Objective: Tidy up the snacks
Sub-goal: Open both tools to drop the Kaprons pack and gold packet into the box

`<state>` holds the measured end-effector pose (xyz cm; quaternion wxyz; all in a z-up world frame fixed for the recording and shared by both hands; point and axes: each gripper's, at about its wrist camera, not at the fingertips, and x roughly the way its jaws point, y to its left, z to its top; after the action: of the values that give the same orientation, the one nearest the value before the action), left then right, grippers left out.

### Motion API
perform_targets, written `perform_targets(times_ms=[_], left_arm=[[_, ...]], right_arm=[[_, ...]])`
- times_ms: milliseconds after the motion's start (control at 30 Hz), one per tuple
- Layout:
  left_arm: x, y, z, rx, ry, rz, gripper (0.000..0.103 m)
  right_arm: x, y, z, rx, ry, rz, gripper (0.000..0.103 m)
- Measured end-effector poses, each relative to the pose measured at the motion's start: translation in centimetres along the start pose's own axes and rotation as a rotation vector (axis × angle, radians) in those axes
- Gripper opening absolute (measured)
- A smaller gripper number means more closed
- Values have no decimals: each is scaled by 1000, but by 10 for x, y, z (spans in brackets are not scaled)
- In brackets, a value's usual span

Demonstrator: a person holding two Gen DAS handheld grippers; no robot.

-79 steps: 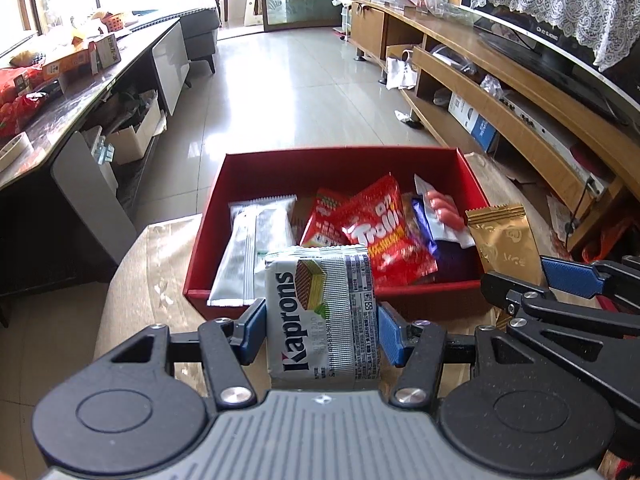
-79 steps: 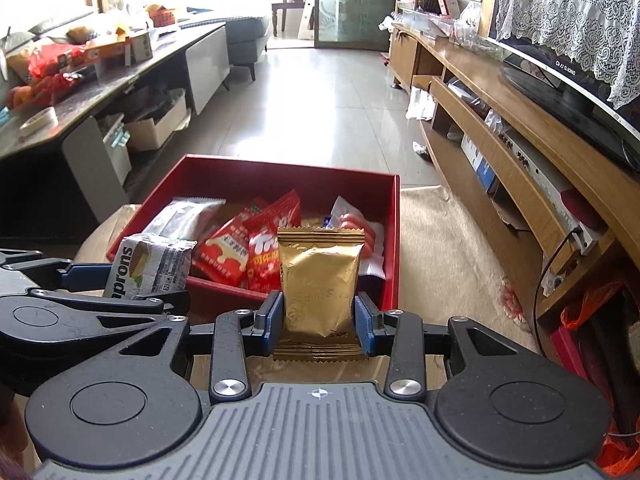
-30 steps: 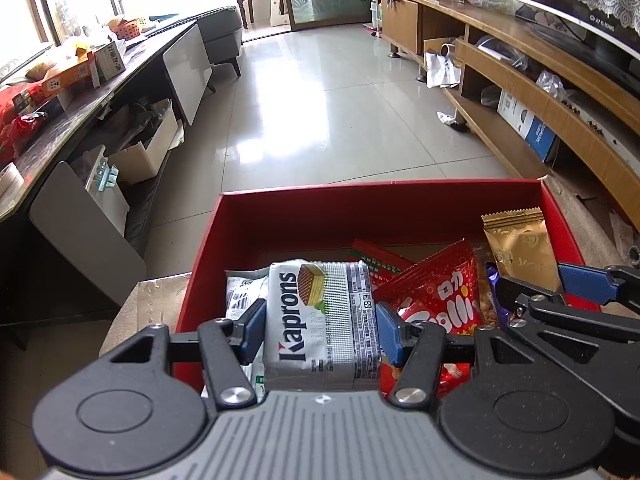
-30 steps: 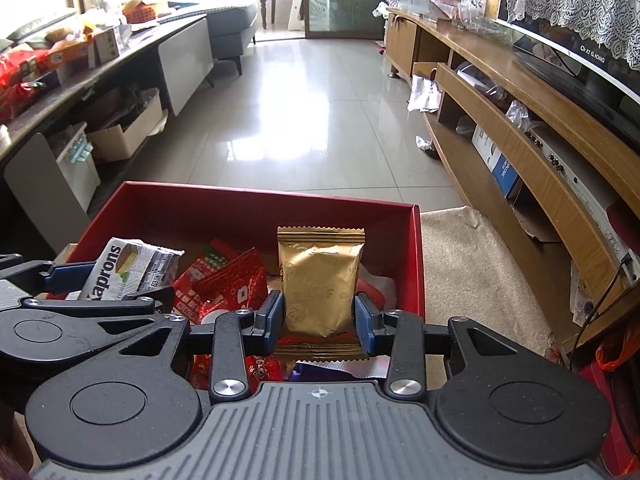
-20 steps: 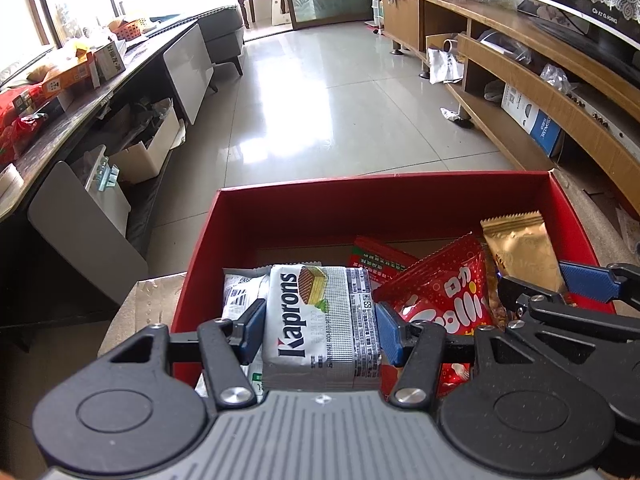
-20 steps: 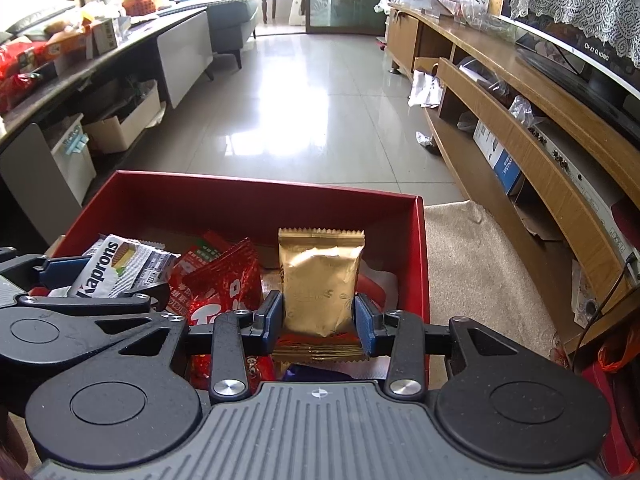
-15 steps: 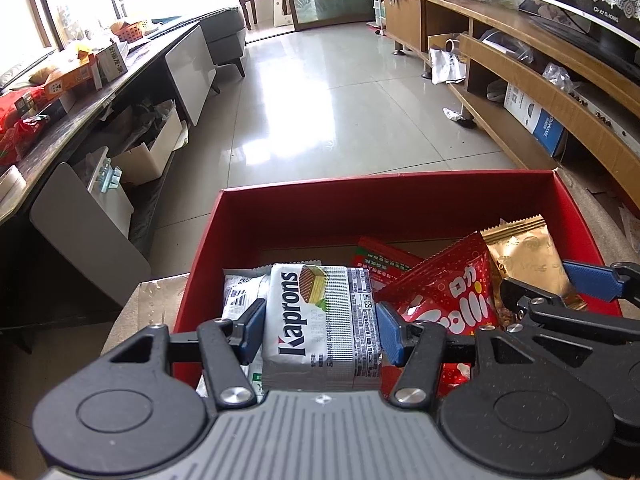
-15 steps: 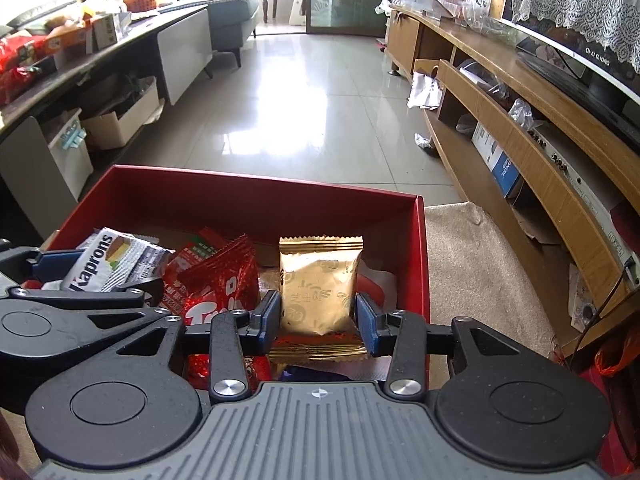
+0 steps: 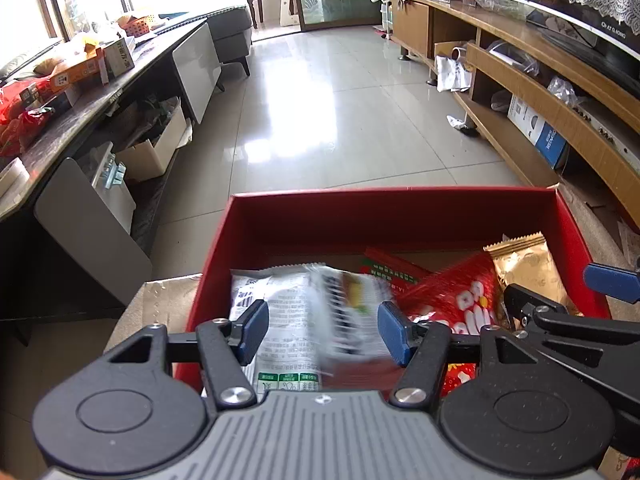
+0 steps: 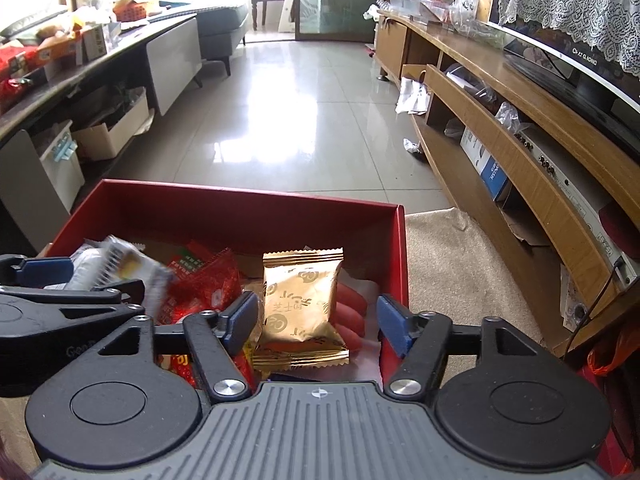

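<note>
the left claw point(image 9: 323, 327) stood released, a motion-blurred silver wafer pack point(image 9: 340, 304) loose at lower centre. the right claw point(image 10: 316, 324) was spread too, the gold pouch point(image 10: 302, 304) lying crinkled in the red box point(image 10: 240, 210).

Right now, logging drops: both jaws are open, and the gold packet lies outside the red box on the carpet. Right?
Not quite. The right wrist view shows the gold packet inside the red box, on other snacks. Both jaws are open.
</note>
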<state>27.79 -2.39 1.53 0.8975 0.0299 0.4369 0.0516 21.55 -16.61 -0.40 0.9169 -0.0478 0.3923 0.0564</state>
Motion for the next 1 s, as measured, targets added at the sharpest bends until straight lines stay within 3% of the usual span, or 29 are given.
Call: perform_targets(times_ms=[67,533,800,1000], left_arm=[[-3,3,1,-12,-6,-5,64],[-30,19,-3,-38,-23,-21,66],[-60,27,-19,-29,-49,-27,70],[-78,37,-38,-75,-22,-88,71]], right_arm=[[0,-1,0,3,-1,3,76],[-23,-4,3,25,-36,1,81],[-53,-1,-2,1,-41,-48,84],[-79,4,-16,-12,-45,-56,85]])
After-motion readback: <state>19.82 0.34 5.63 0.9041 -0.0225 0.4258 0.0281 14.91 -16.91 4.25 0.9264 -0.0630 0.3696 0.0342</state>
